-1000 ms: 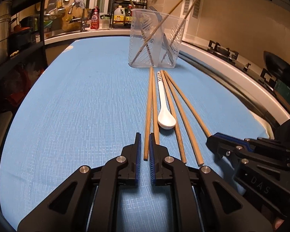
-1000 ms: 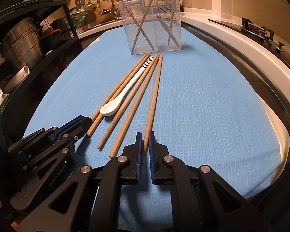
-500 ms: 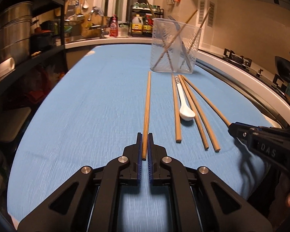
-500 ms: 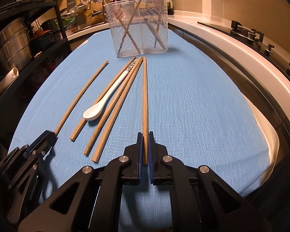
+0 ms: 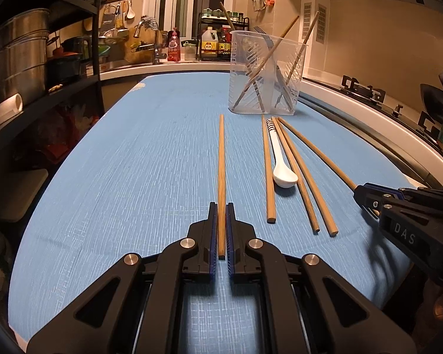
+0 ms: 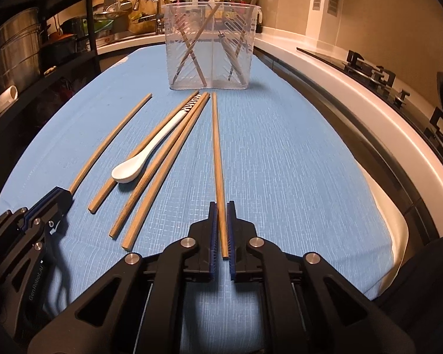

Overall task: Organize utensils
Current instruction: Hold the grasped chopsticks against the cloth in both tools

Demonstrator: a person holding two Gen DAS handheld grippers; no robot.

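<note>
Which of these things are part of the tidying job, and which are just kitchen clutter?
Part of the job:
- left gripper, shut on one chopstick
- right gripper, shut on another chopstick
- three loose chopsticks
- white spoon
- clear utensil holder

Just lying about:
- metal pots
- bottles
- stove

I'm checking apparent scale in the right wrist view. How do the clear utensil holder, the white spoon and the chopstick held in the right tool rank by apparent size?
1. Clear utensil holder: largest by area, though farthest away.
2. Chopstick shut in the right tool: longest, yet thin; nearness exaggerates it.
3. White spoon: smallest, shorter than the chopstick.
</note>
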